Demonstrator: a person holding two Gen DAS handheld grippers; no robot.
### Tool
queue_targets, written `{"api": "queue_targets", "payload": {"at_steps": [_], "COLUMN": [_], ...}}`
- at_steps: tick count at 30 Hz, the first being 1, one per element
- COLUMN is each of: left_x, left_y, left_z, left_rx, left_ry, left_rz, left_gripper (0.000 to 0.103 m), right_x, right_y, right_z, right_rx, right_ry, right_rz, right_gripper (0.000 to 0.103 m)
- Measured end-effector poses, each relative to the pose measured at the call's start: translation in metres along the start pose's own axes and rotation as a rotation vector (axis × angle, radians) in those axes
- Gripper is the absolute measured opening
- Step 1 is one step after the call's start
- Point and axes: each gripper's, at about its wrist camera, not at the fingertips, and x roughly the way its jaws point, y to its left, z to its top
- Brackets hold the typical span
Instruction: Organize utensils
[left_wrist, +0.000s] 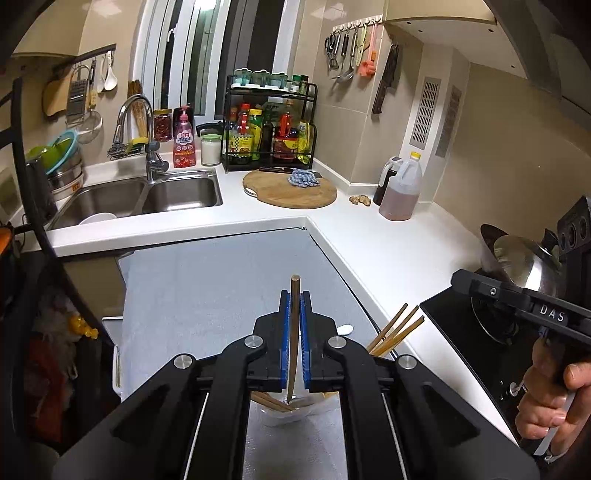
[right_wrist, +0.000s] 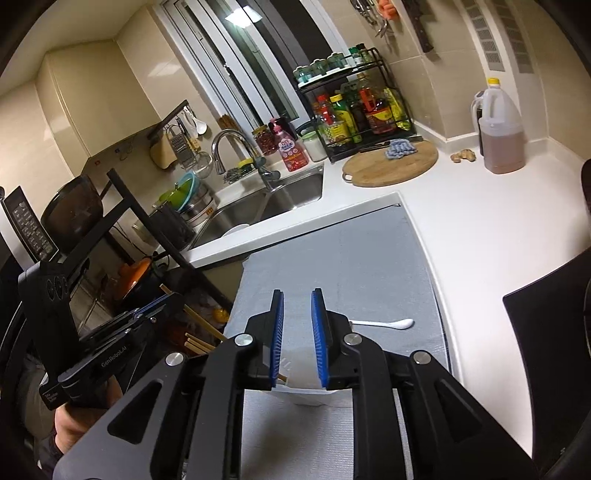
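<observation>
My left gripper (left_wrist: 294, 295) is shut on a dark wooden chopstick (left_wrist: 294, 332), held upright, its tip down in a white holder (left_wrist: 291, 415) on the grey mat (left_wrist: 207, 280). Several lighter chopsticks (left_wrist: 397, 330) stand in that holder and lean right. My right gripper (right_wrist: 297, 295) is open and empty above the same white holder (right_wrist: 306, 397). A white spoon (right_wrist: 388, 324) lies on the grey mat (right_wrist: 332, 258) beyond its fingers. The left gripper (right_wrist: 162, 299) with its chopstick shows at the left of the right wrist view.
A white counter (left_wrist: 388, 251) wraps around the mat. A double sink (left_wrist: 147, 195) lies at the back left, a round cutting board (left_wrist: 291, 188) with a blue cloth behind, an oil jug (left_wrist: 400, 192) at right. A black stove (left_wrist: 480, 343) carries a steel pot.
</observation>
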Motion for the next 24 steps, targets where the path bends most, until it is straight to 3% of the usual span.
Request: {"api": "queue_targets", "payload": {"at_steps": [13, 24], "left_x": [-0.004, -0.007], "left_y": [-0.003, -0.008], "left_z": [0.001, -0.001], "left_rx": [0.017, 0.047], "left_ry": [-0.008, -0.019], "left_rz": [0.005, -0.006], "left_gripper": [0.005, 0.005], "right_x": [0.013, 0.111], "right_y": [-0.06, -0.103], "right_z": [-0.023, -0.052], "right_rx": [0.13, 0.19], "right_ry": [0.013, 0.153], "right_rz": [-0.067, -0.133], "right_gripper": [0.014, 0.012]}}
